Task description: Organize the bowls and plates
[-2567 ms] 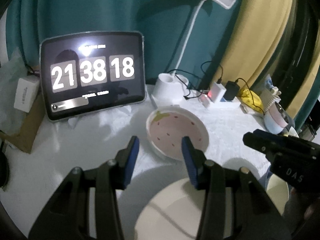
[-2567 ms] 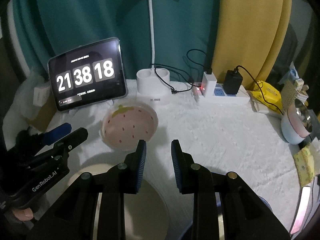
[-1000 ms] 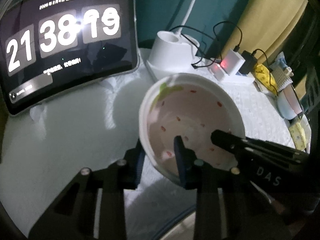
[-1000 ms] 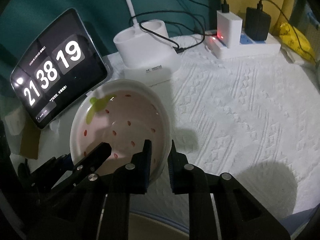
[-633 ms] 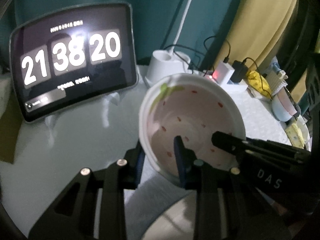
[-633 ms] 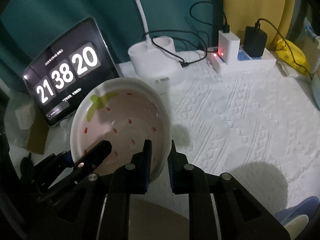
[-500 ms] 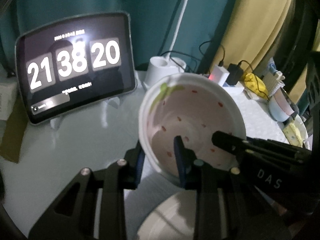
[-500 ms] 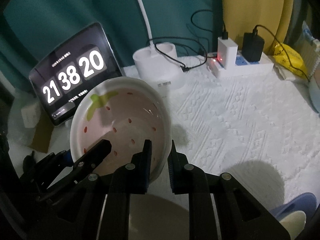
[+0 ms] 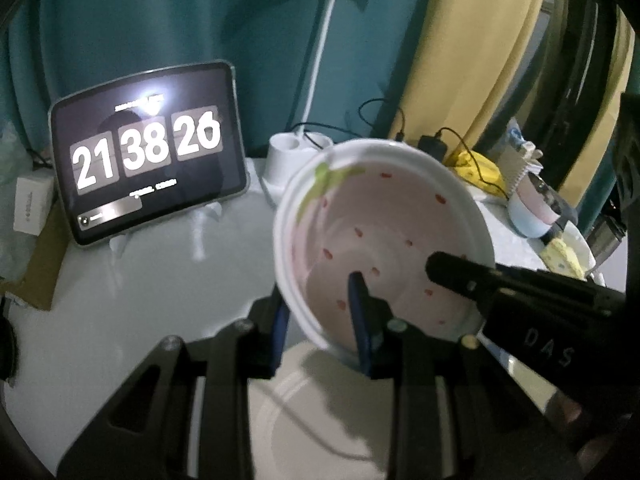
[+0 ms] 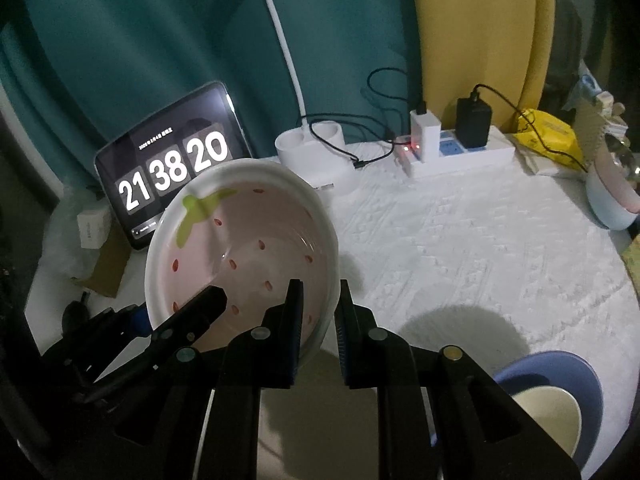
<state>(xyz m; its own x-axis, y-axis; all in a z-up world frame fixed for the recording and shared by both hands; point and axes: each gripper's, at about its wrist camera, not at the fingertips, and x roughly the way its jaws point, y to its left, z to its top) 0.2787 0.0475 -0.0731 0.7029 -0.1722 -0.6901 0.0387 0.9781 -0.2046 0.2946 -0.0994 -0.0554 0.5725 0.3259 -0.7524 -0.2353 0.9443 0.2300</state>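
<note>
Both hand-held grippers clamp one bowl (image 9: 384, 240): left hand-held gripper (image 9: 320, 320) on its left rim, right hand-held gripper (image 10: 318, 316) on its right rim, likely to keep it level. Bowl hangs tilted above a plate (image 9: 320, 420) at the tabletop's (image 10: 460, 240) near edge. Open cloth to the right; tablet (image 10: 168, 164) and lamp base (image 10: 316, 152) crowd the far edge.

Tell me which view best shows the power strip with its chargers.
The right wrist view: the power strip lies unobstructed on the tablecloth, both chargers and red light visible. In the left wrist view the raised strawberry bowl hides nearly all of it; only one black charger peeks above the rim.
</note>
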